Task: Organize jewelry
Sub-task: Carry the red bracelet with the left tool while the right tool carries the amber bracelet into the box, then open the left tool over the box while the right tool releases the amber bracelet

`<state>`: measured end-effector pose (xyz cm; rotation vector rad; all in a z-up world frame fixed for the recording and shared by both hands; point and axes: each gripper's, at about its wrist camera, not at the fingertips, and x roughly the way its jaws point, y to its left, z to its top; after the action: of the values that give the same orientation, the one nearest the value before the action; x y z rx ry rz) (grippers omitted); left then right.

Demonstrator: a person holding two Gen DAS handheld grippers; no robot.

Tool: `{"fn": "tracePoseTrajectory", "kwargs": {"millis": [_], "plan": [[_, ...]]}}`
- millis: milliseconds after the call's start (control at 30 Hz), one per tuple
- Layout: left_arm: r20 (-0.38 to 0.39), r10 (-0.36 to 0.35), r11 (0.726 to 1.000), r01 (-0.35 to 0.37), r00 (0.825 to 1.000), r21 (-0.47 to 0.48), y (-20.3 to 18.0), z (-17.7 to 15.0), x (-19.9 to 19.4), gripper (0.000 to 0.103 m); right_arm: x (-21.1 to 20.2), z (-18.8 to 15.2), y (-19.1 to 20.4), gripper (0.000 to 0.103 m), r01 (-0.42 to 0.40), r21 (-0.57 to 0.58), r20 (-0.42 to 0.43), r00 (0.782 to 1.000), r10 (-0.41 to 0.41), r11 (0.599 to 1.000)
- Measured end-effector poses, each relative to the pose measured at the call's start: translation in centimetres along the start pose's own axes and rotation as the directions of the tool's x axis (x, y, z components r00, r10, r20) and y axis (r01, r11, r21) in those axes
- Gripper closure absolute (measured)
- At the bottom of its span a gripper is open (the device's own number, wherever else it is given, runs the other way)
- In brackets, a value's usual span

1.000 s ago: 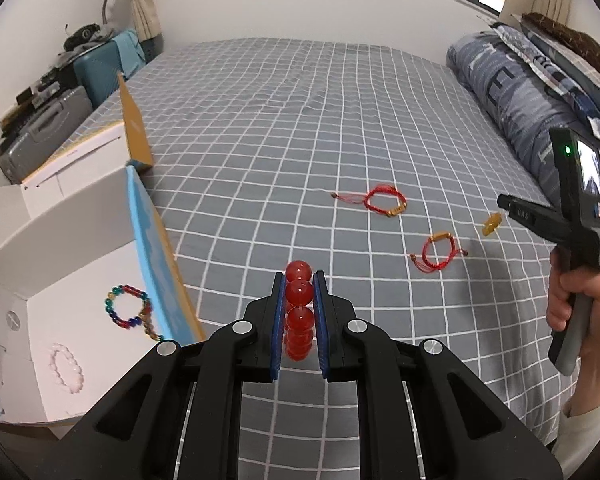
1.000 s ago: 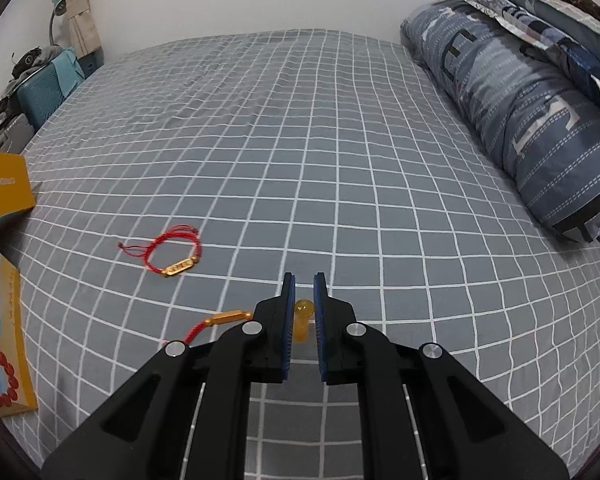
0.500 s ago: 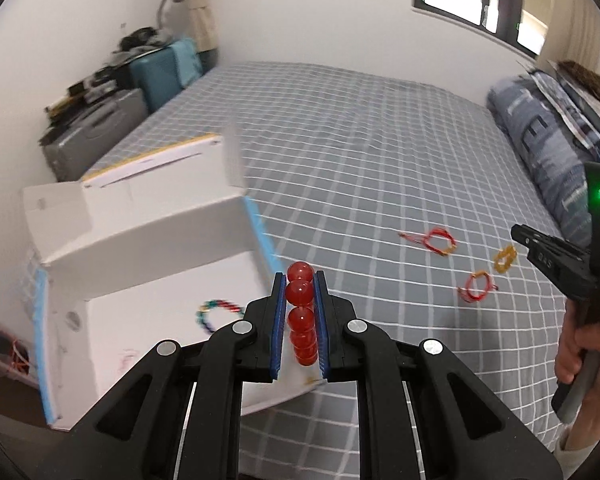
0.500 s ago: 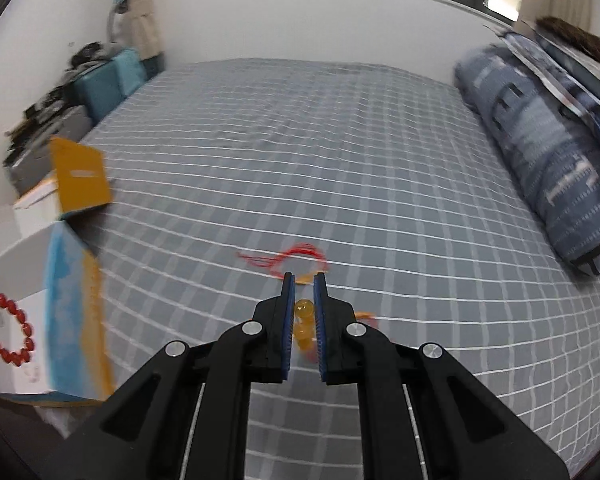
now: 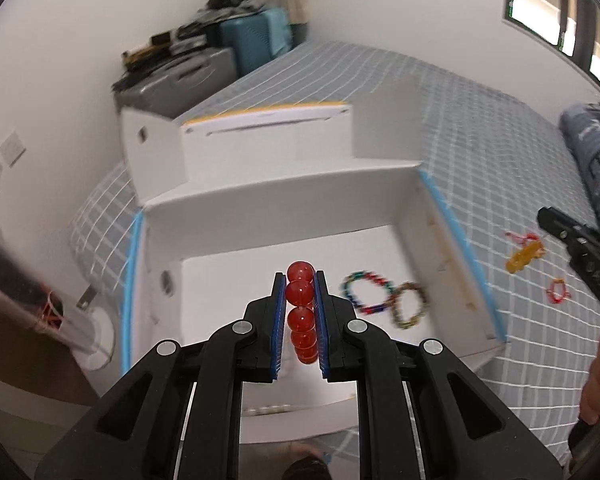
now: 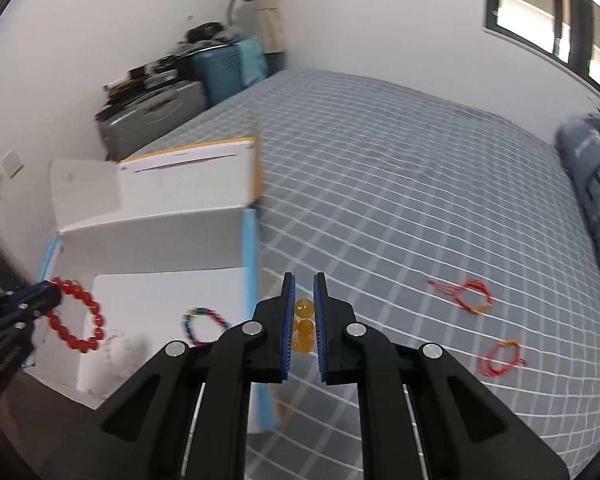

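Left gripper [image 5: 300,312] fingers clamped on red round-bead bracelet [image 5: 300,312], white open cardboard box [image 5: 284,200] beneath fingers. Right gripper [image 6: 303,330] fingers pinch amber bead bracelet [image 6: 302,330]. Beads hard, slippery; light loops dangle, so grip across strand.

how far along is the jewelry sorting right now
Roughly midway. Done: a multicolored bead bracelet and a pale bead bracelet already lie in the white box. In hand: the left gripper holds a red bead bracelet over the box, and the right gripper grips an amber bead bracelet beside it. Left: two red cord bracelets on the bed.
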<state>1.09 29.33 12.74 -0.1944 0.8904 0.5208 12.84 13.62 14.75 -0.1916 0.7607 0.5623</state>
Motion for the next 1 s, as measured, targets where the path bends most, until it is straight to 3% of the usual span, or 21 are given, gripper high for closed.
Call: {"fn": "tracePoseTrajectory", "kwargs": {"millis": [233,433,900,1000], "plan": [[-0.039,0.039,0.998,-0.041,0.998,-0.057,3.6,-0.7,2.5,0.090,1.9,-0.2,4.4,0.094,-0.056,-0.060,-0.032,0.998,0.055,0.997],[-0.079,0.044,0.997,-0.049,0.996,-0.057,4.0,-1.4,4.8,0.090,5.6,-1.4,6.6,0.094,-0.073,-0.086,-0.111,0.992,0.063,0.994],[-0.146,0.051,0.995,-0.064,0.988,-0.080,5.8,-1.9,7.9,0.089,10.2,-4.0,7.1,0.094,-0.052,-0.094,-0.223,0.974,0.030,0.994],[-0.116,0.071,0.992,-0.083,0.991,-0.099,6.3,-2.2,7.1,0.087,9.8,-4.1,7.3,0.093,-0.038,-0.094,-0.211,0.977,0.018,0.995]]}}
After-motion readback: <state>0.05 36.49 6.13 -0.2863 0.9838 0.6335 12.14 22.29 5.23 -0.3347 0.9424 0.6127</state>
